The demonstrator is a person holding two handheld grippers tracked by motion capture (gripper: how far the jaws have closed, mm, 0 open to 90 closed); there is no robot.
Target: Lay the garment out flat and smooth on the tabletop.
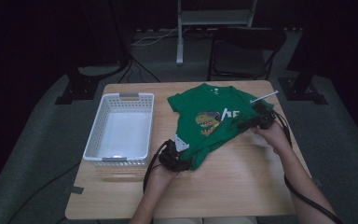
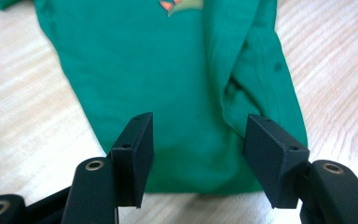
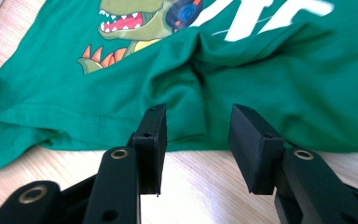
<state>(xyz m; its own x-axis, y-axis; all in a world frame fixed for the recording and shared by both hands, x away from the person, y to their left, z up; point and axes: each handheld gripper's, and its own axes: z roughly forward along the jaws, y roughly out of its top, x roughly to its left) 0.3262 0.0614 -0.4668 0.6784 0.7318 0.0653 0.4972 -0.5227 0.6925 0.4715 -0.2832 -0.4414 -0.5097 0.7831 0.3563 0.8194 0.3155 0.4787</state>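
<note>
A green T-shirt (image 1: 189, 133) with a dinosaur print lies spread on the wooden table (image 1: 242, 182), partly folded over along its right side. My left gripper (image 1: 185, 161) is at the shirt's near hem. In the left gripper view it (image 2: 200, 154) stands open, and the hem of the shirt (image 2: 168, 70) lies between its jaws. My right gripper (image 1: 245, 125) is at the shirt's right edge. In the right gripper view it (image 3: 198, 137) stands open too, with a bunched fold of the shirt (image 3: 284, 84) just ahead of its jaws.
A white slotted basket (image 1: 95, 135) with nothing in it stands on the table's left half. A thin white rod (image 1: 264, 97) lies by the shirt's far right sleeve. A dark folding chair (image 1: 242, 51) stands beyond the table. Bare wood runs along the near edge.
</note>
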